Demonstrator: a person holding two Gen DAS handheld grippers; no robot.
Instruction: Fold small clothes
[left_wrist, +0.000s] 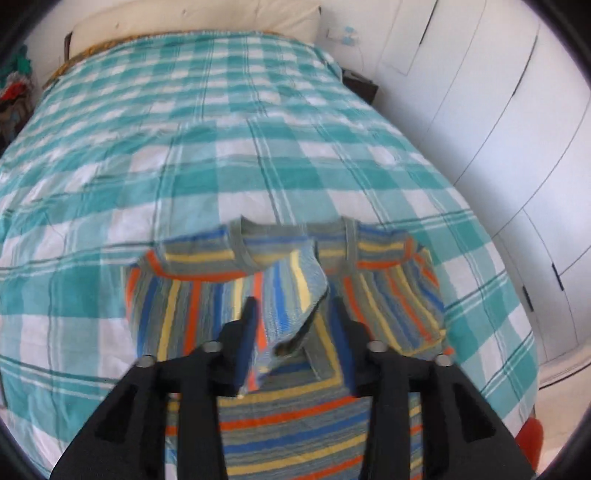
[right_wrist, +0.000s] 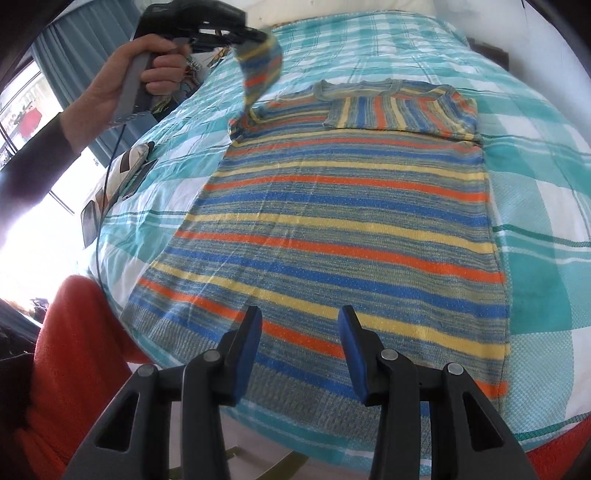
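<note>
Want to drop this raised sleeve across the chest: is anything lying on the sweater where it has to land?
Nothing foreign is visible. Only the other sleeve is there, already folded across the chest of the striped sweater. The raised sleeve would land beside or partly over its cuff.

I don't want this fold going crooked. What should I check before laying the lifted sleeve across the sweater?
1. Lifted sleeve firmly pinched by the left gripper: cannot tell; the cloth sits between jaws that stand apart.
2. Other sleeve already folded flat across the chest: ok.
3. Sweater body smooth on the checked bedspread: ok.
4. Right gripper open and empty above the hem, clear of the fold: ok.
5. Collar uncovered, to guide the fold: ok.
</note>
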